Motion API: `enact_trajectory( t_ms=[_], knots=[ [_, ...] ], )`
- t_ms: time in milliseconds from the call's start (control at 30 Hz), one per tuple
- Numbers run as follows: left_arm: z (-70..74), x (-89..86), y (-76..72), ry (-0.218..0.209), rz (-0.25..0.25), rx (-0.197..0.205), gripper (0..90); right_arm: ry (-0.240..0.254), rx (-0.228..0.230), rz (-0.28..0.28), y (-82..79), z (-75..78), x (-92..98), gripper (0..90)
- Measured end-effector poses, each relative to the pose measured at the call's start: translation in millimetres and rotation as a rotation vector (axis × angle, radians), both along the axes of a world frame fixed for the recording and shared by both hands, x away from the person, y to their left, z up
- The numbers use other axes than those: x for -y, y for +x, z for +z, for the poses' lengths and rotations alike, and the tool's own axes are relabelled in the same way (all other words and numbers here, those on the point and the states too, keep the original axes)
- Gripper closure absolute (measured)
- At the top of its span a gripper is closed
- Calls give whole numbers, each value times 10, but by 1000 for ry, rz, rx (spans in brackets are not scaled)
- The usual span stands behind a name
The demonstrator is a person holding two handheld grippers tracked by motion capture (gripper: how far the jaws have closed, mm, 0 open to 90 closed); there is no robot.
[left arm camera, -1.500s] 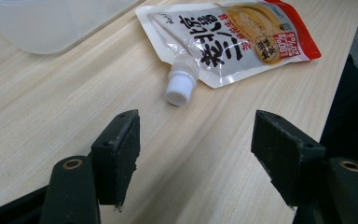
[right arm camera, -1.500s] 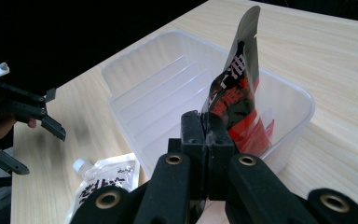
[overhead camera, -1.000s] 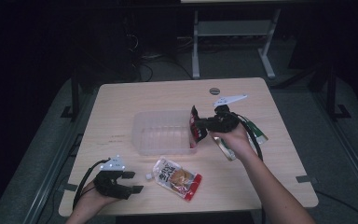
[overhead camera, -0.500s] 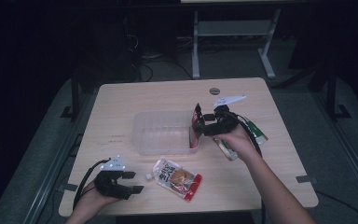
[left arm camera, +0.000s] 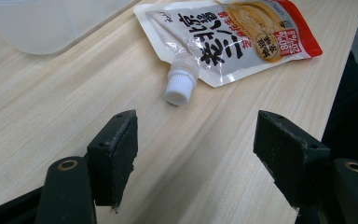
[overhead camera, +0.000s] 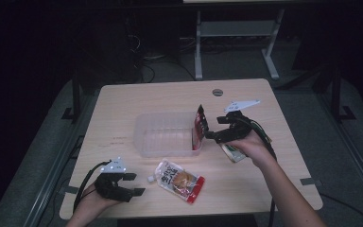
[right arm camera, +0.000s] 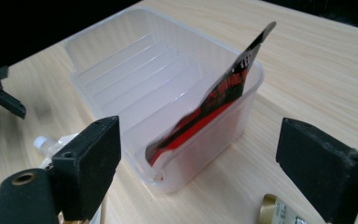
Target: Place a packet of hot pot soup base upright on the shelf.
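Note:
A red pouch [overhead camera: 199,126] stands on edge in the end slot of the clear ribbed bin [overhead camera: 163,137], leaning on its right wall. In the right gripper view the red pouch [right arm camera: 216,100] rests inside the bin [right arm camera: 121,60], apart from both pads. My right gripper [overhead camera: 209,134] [right arm camera: 200,144] sits just right of the bin; its jaws have just been opening and hold nothing. A white spout pouch [overhead camera: 179,179] [left arm camera: 235,35] lies flat at the near edge. My left gripper [overhead camera: 137,184] [left arm camera: 196,135] rests open, just short of its cap [left arm camera: 181,87].
A gold-and-green packet [overhead camera: 231,152] [right arm camera: 279,212] lies on the table under my right hand. The wooden table [overhead camera: 264,118] has bare room at the back and right. A round grommet [overhead camera: 217,92] sits near the far edge.
The right gripper's jaws have spread and let go of the red pouch, which now stands in the bin. The left gripper has not moved.

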State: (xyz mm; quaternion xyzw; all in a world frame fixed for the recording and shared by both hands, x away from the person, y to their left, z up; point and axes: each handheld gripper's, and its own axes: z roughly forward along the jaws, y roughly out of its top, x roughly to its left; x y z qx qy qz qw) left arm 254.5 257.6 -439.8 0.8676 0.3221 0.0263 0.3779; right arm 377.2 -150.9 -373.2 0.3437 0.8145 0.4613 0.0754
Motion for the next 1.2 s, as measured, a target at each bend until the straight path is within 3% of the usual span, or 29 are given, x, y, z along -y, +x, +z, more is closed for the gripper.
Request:
enact_trajectory(
  t_ms=[400, 867, 1033, 1200],
  knots=[
    [10, -3, -3, -1, 0, 10, 293, -9, -35, 4, -314, -179, 399, 133],
    [56, 7, -16, -21, 20, 17, 321, -57, -42, 7, -688, -438, 565, 136],
    [118, 63, -8, -34, 11, 30, 469, -65, -63, -4, -785, -508, 625, 139],
    [189, 175, 72, -84, -14, 40, 720, -72, -82, -17, -832, -559, 622, 145]
  ],
)
